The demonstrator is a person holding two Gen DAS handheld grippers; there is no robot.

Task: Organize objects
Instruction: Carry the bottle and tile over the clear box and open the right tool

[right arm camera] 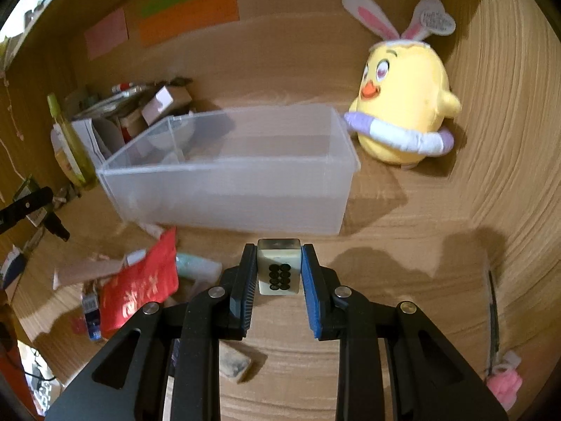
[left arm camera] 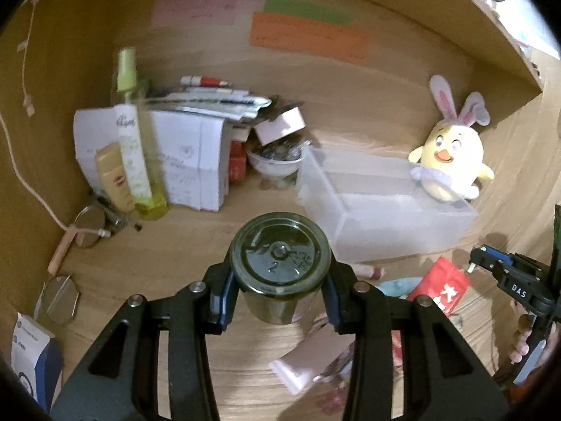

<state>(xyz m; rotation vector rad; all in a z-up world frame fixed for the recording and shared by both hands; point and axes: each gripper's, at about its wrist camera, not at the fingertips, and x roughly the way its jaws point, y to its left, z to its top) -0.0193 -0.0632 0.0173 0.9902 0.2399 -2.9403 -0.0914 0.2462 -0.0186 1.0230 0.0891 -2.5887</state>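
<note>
Mahjong tile (right arm camera: 279, 270), cream w/ black dots, sits clamped between the pads of the right tool (right arm camera: 278, 273), jaws narrow, tile raised above the wooden counter (right arm camera: 403, 245). Only the right wrist view shows it. Left wrist view shows instead a dark glass jar (left arm camera: 280, 266), bottom end toward the lens w/ an embossed "2", pinched at its sides by the left tool (left arm camera: 278, 287), jaws partly apart around it.

Near, below the tools: red packet (right arm camera: 140, 284) w/ white characters, a pale teal item just beside it, pinkish cards and small clutter, blurred. A grey-white block (right arm camera: 233, 363) lies on the counter under the right tool, seen in the right view only. Far right edge of that view: a pink fuzzy thing (right arm camera: 505, 386).

Mid: clear plastic bin (right arm camera: 228, 182), looks empty, sits beyond both tools; red packet lies between bin and tools. Left view alone shows two pairs of glasses (left arm camera: 89, 226), a cord, and a white-blue box (left arm camera: 29, 354) at lower left.

Far: yellow chick plush (right arm camera: 406, 105) w/ bunny ears just beside the bin's far right corner. Left of bin: green spray bottle (left arm camera: 135, 140), beige tube, stack of white papers (left arm camera: 189, 161), small bowl (left arm camera: 275, 165) of bits. Back wall carries pink, green, orange notes (left arm camera: 308, 38).
</note>
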